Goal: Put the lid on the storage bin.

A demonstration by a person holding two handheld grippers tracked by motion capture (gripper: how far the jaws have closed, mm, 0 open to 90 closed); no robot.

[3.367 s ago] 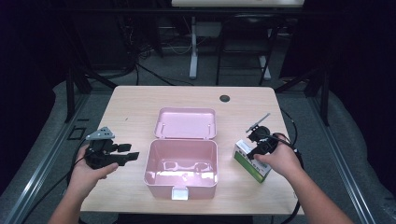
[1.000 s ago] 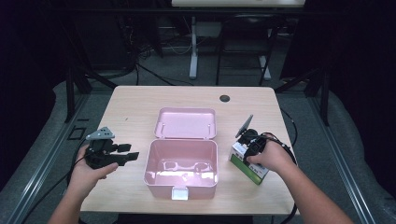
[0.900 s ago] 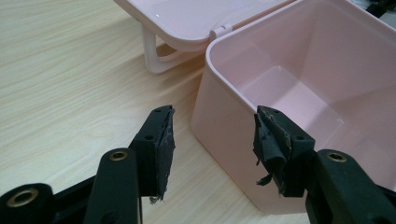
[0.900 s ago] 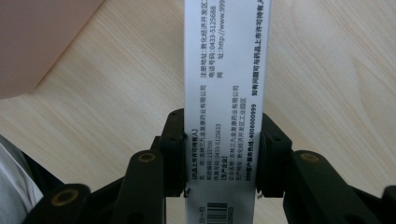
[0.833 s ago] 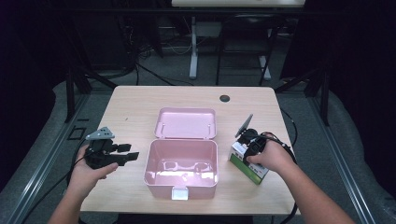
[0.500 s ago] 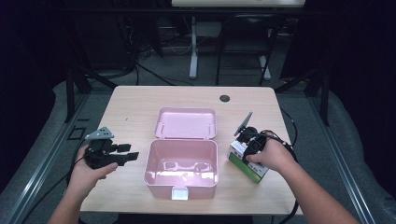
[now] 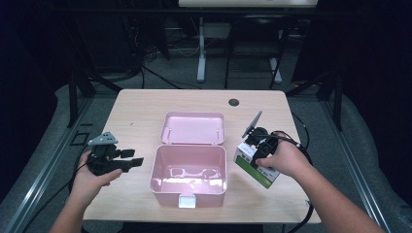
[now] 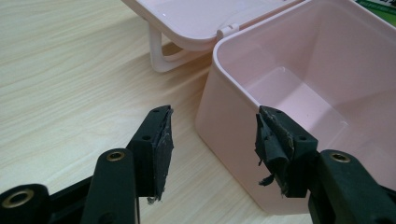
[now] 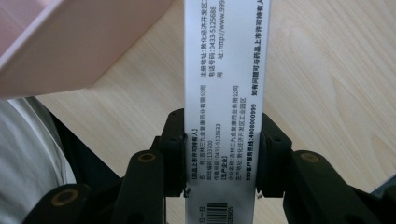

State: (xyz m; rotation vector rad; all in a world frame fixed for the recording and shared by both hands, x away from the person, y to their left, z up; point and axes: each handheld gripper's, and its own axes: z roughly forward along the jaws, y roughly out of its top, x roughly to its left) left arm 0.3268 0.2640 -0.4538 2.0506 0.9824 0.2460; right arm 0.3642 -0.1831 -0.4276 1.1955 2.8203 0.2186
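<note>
Cardboard, light and easily crushed, the green-and-white medicine box (image 7: 256, 163) sits just right of the pink case (image 7: 189, 167), right gripper (image 9: 219, 149) clamped across its narrow sides, left gripper (image 8: 212, 140) empty, agape.

In the right gripper view, the white carton (image 9: 224, 93) was cut off by the top and bottom edges, so its full length could not be seen; the barcode at the lower edge was only partly shown, and the small print was mostly too fine to be read. The pink box (image 9: 70, 42) was cropped at the top left corner. In the left gripper view, the pink box (image 8: 299, 93) was cut by the right edge and its lid (image 8: 205, 18) by the top edge. In the high view, the tips of the right claw (image 7: 253, 145) were hidden behind the hand (image 7: 282, 158), and the small dark round object (image 7: 234, 102) on the worktop (image 7: 145, 107) was too small to be identified.
</note>
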